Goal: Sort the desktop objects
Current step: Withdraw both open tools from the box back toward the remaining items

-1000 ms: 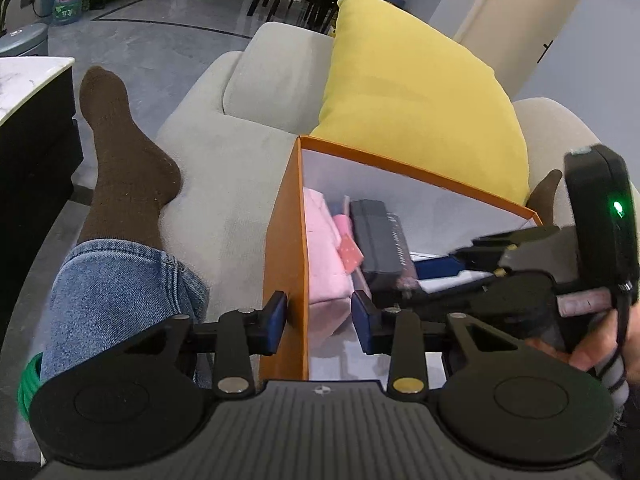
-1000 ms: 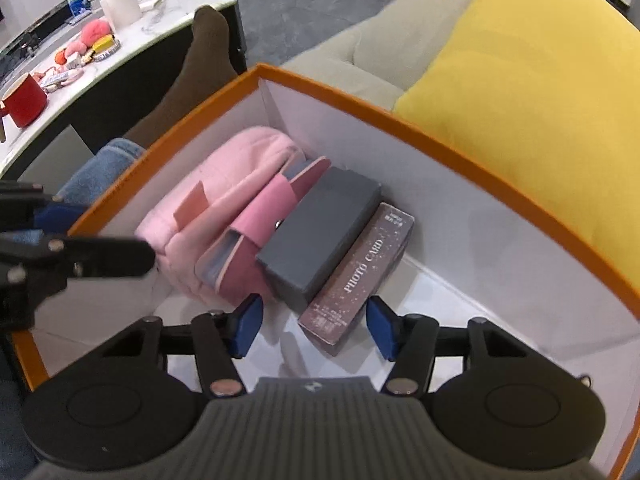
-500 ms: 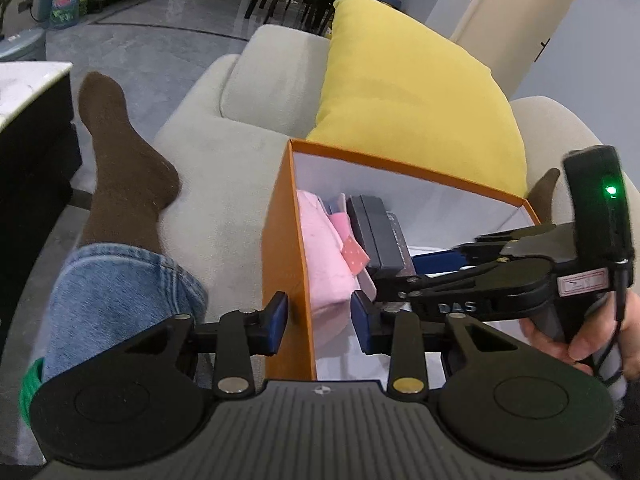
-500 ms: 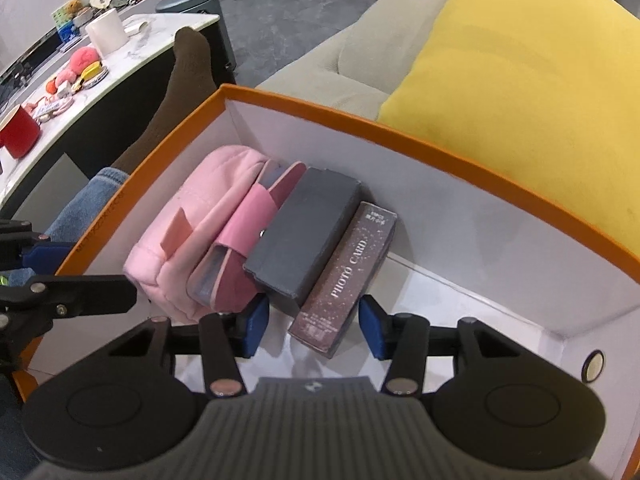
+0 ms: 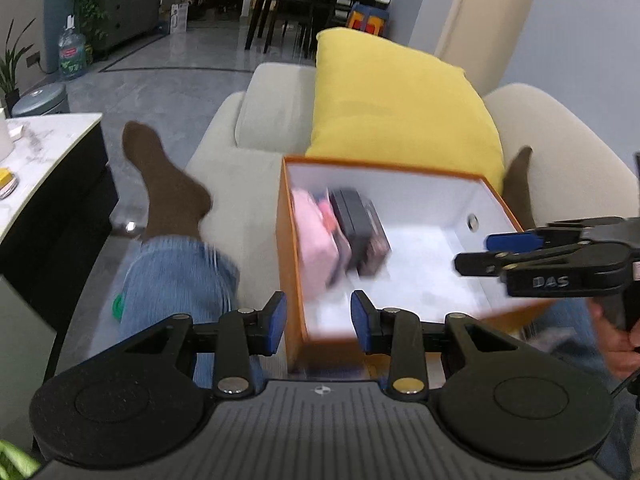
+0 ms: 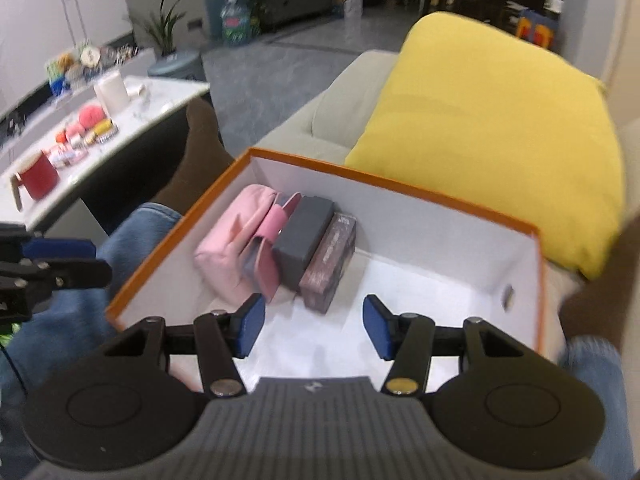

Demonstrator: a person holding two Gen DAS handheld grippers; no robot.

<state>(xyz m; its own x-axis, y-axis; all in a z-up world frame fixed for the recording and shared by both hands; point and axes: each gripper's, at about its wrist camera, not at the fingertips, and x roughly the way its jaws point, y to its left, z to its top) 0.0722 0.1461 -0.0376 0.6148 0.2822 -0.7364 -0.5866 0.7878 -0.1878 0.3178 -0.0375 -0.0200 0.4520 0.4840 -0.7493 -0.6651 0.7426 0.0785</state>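
The orange box (image 6: 384, 184) sits on the person's lap on a beige sofa (image 5: 276, 120), in front of a yellow cushion (image 6: 492, 128). Along its left wall stand, from left to right, a pink pouch (image 6: 230, 252), a pink wallet (image 6: 272, 232), a dark grey box (image 6: 304, 234) and a glittery photo card box (image 6: 330, 262), packed side by side and touching. The left wrist view smears these into motion blur, so only pink and dark shapes can be told apart there; the right wrist view shows them sharply enough, though the lettering on the card box is unreadable.

The left gripper (image 5: 318, 322) has its jaws partly apart, straddling the box's near left corner wall; whether the pads touch it is unclear. The right gripper (image 6: 314, 326) hangs wide open over the bare white floor of the box, holding nothing.

Only the right wrist view shows the marble table (image 6: 132, 120) with its red mug (image 6: 36, 178), white cup (image 6: 112, 90) and small trinkets, all blurred. The brown-socked foot (image 5: 168, 188) shows fully in the left view alone.
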